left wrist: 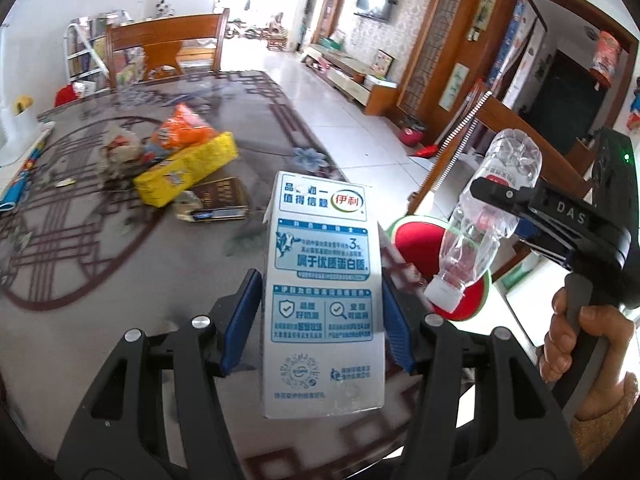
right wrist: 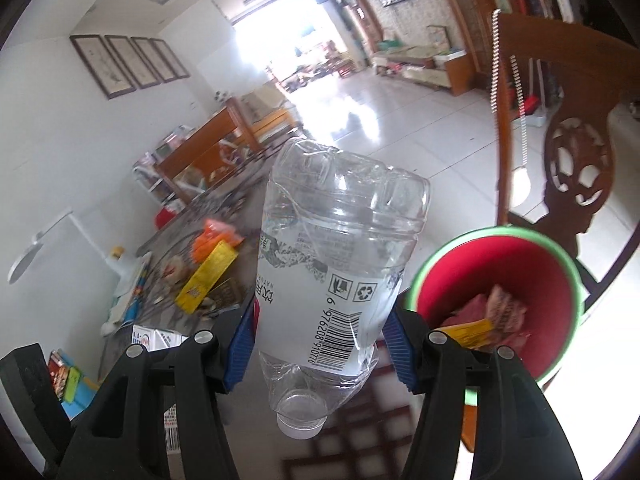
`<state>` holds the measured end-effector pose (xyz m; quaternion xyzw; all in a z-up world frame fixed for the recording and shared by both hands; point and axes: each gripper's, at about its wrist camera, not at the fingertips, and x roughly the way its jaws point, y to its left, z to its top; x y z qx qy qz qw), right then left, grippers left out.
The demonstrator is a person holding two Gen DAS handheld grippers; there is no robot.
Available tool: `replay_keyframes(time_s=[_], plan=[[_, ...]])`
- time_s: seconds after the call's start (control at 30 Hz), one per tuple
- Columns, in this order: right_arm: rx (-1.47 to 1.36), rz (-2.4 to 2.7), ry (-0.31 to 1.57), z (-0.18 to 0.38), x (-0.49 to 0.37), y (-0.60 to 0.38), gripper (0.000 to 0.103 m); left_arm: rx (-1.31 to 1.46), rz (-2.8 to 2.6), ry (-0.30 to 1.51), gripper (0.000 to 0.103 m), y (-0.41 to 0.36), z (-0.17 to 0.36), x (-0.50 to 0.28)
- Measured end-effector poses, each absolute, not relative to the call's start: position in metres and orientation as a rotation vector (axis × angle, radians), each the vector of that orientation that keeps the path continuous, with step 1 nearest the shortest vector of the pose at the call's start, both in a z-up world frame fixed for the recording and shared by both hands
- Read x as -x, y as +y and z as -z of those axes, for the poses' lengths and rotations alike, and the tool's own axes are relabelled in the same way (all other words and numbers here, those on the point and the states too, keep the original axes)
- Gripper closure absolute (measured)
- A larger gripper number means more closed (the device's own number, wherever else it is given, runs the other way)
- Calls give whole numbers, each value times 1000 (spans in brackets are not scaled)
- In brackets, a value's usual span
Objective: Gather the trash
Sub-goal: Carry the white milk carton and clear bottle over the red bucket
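Clear plastic bottle (right wrist: 340,276), crushed, cap end down, is clamped at its label between the blue pads (right wrist: 240,344) of the right gripper (right wrist: 320,344); jaws closed on it. It hangs just beside the red bin (right wrist: 560,280), near the rim and not yet over the opening, prob. staged for a drop. Bin has a green rim and already holds wrappers. White milk carton (left wrist: 324,292) stands upright in the left gripper (left wrist: 316,316), jaws shut on its two sides; it is raised off the table (left wrist: 80,320), bin partly hidden behind it. Held upright likely so any dregs stay in. Left view also shows the bottle (left wrist: 488,216) above the bin's near rim.

Farther from the bin, on the table: yellow box (left wrist: 188,172), orange bag (left wrist: 184,132), dark packet (left wrist: 220,200), crumpled scraps. Judged: more trash left to collect. Wooden chair (right wrist: 568,152) stands behind the bin.
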<state>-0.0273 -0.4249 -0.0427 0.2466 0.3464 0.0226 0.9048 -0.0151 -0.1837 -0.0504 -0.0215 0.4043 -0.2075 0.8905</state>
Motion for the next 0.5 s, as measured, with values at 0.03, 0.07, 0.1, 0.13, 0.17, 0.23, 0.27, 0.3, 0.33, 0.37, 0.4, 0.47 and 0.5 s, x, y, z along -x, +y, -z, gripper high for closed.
replay_keyframes(time_s=[0.03, 0.07, 0.1, 0.13, 0.17, 0.23, 0.27, 0.3, 0.33, 0.37, 0.4, 0.47, 0.5], plan=[[-503, -29, 710, 42, 28, -428, 48, 43, 442, 842, 47, -188, 51, 14], [-495, -7, 704, 41, 30, -433, 48, 39, 455, 843, 47, -193, 52, 14], [-490, 14, 700, 40, 31, -438, 48, 34, 467, 844, 47, -198, 52, 14], [-488, 26, 698, 41, 32, -442, 48, 30, 474, 844, 47, -202, 52, 14], [-491, 43, 696, 41, 33, -447, 48, 24, 486, 844, 47, -207, 53, 14], [-506, 65, 691, 42, 35, -458, 48, 15, 501, 845, 47, -215, 53, 13], [-517, 78, 690, 43, 36, -465, 48, 9, 511, 846, 47, -220, 53, 12], [-524, 92, 689, 45, 38, -471, 48, 4, 519, 848, 47, -224, 54, 11], [-531, 111, 690, 46, 39, -477, 48, 2, 527, 850, 47, -228, 55, 10], [-536, 124, 690, 47, 40, -481, 48, 2, 535, 851, 47, -230, 55, 9], [-545, 138, 691, 48, 41, -486, 48, 2, 543, 852, 47, -234, 55, 7], [-571, 156, 691, 51, 43, -494, 48, 1, 558, 854, 47, -241, 56, 5], [-581, 161, 692, 52, 44, -498, 48, -1, 567, 856, 47, -246, 57, 4]])
